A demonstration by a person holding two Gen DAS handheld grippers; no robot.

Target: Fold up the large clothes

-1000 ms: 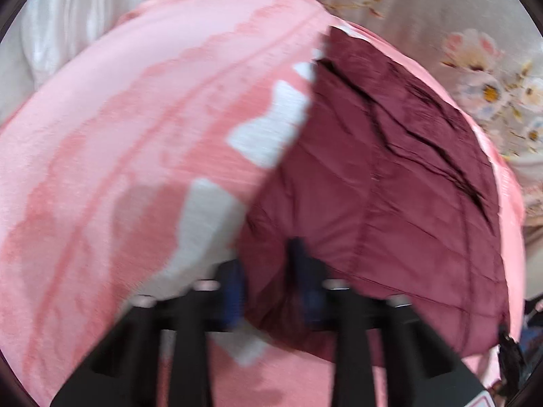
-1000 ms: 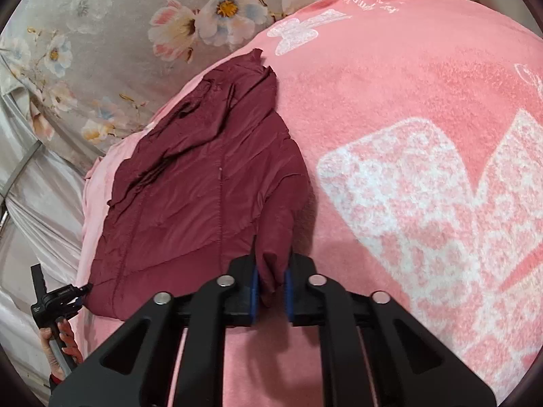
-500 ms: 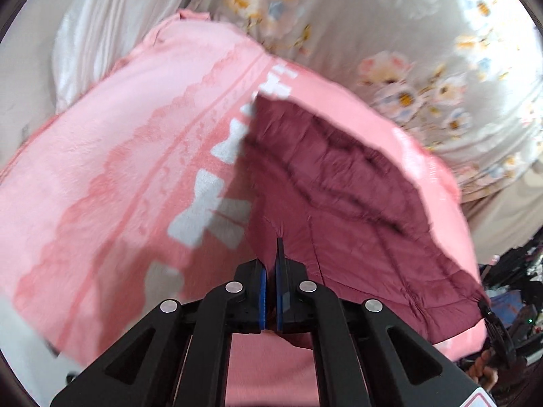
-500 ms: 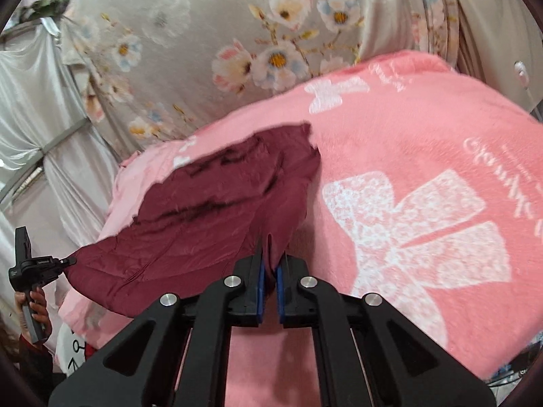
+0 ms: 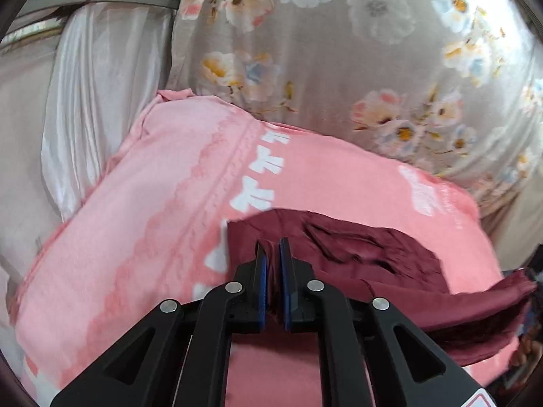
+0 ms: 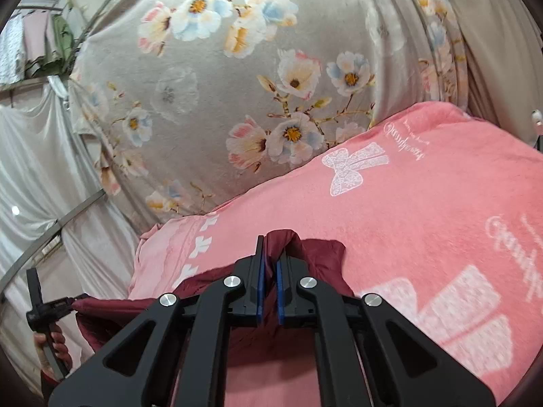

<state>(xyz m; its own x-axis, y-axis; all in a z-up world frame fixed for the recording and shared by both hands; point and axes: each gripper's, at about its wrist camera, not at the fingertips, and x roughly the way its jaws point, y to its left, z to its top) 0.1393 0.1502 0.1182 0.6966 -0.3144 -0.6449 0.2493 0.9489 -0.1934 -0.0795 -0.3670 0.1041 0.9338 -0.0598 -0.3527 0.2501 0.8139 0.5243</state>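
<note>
The left gripper (image 5: 273, 247) is clamped on a fold of the maroon jacket (image 5: 390, 264); its jaws have just been opening slightly, with the cloth still pinched between the blue pads (image 5: 261, 281). From there the jacket runs to its right, one edge lifted off the pink blanket (image 5: 152, 237) toward the frame's right rim, the rest lying rumpled just ahead.

The right gripper (image 6: 268, 254) is closed tight on another bunch of the jacket (image 6: 305, 254), which bulges up just past its fingertips. To its left the hem stretches taut to the left gripper (image 6: 64, 305), held in a hand (image 6: 51, 342) beyond the blanket's (image 6: 424, 220) left edge.

Ahead of both grippers the blanket lies bare up to the floral curtain (image 6: 220, 101); right of the right gripper it spreads wide and unoccupied.
</note>
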